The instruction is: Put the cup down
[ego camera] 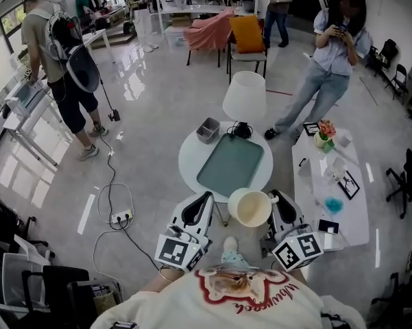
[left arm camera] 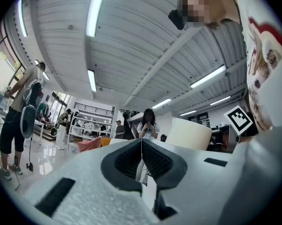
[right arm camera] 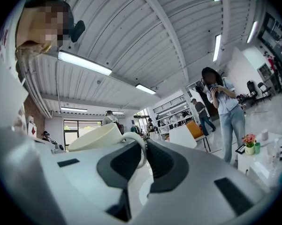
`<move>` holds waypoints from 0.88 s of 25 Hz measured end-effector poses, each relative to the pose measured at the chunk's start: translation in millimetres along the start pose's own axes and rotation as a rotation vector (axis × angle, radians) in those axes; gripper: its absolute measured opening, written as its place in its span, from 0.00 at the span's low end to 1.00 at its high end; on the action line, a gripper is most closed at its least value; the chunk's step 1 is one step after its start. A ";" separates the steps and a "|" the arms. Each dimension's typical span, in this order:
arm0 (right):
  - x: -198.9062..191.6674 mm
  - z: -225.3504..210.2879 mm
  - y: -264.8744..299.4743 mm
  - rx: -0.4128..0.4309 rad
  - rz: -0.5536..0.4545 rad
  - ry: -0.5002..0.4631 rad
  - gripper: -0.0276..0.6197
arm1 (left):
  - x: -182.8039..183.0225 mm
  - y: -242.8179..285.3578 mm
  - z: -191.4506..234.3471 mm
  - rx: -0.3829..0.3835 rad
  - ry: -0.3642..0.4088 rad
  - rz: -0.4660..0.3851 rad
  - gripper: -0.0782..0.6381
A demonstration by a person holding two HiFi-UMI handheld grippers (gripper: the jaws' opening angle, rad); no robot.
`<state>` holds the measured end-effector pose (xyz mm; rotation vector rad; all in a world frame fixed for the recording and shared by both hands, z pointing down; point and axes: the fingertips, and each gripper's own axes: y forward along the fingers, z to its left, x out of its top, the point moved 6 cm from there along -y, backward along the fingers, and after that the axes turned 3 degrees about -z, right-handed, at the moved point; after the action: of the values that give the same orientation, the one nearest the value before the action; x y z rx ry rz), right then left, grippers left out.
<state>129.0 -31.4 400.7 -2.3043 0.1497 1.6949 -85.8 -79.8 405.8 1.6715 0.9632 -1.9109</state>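
Shirt front (ego camera: 240, 293) nearest the lens, with left marker cube (ego camera: 178, 251) and right marker cube (ego camera: 298, 249) just beyond. Right tool (ego camera: 277, 204) closed to a narrow gap on the loop handle (right arm camera: 138, 146) of a cream cup (ego camera: 250, 208); pads pinching the loop only, cup body hanging off to that tool's left, mouth upward, apparently empty. Cup held aloft, seen over the near rim of the round white worktop (ego camera: 188, 160), short of the green tray (ego camera: 233, 163). Left tool (ego camera: 204, 201) just beside the cup, apart from it; jaws pressed fully together, nothing between them. Likely glazed ceramic: rigid, smooth and slippery, easily chipped, its weight sitting well off the grip line and so prone to swivel in the pads. Best taken deep on the handle, as shown; calls for a level, gentle set-down before any opening.
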 end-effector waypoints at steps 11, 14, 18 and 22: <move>11.7 -54.9 70.5 0.027 0.015 0.015 0.12 | -7.3 76.8 34.0 0.045 0.008 -0.007 0.13; 14.5 -69.1 88.8 0.035 0.013 0.007 0.12 | -11.1 97.5 42.4 0.047 0.009 -0.014 0.13; 14.8 -86.3 108.5 0.048 0.015 0.007 0.12 | -17.5 121.7 50.9 0.049 0.007 -0.026 0.13; 13.9 -99.8 127.3 0.067 0.019 0.009 0.12 | -21.5 139.2 60.9 0.066 0.011 -0.034 0.13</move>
<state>193.9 -180.0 394.7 -2.2690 0.2271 1.6632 -24.7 -220.4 398.0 1.7150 0.9480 -1.9777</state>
